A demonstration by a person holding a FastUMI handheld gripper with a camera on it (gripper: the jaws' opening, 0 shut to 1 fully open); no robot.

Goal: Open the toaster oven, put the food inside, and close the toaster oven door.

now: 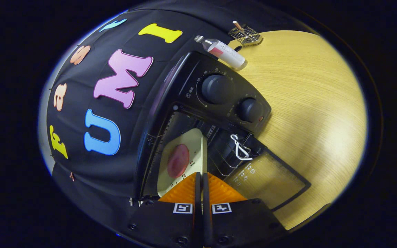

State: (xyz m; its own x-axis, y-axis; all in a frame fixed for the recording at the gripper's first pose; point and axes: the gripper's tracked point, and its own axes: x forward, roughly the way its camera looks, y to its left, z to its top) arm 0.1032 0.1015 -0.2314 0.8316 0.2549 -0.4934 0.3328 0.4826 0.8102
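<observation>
Food: a round reddish slice [178, 160] lies on a pale plate [193, 143], and the plate sits edge-on to the camera inside the toaster oven [198, 113].
Plate: its near edge runs into the narrow slit between the fingers; it appears to be pinched there.
Hand-held gripper [202, 181]: fingers drawn together, seemingly clamped on the plate's rim, just at the mouth of the oven.
Oven door [271, 179]: swung fully open, its glass panel lying out over the desk [315, 113], with a white loop on the handle [240, 147].
Step in hand: judged to be the placing of the food; opening looks done, closing not yet.
Next move: probably set the plate flat on the rack, part the fingers, draw back clear of the door, then lift the door shut.
Beyond the oven: a small bottle [224, 51] and a wire rack [245, 34] on the desk.
</observation>
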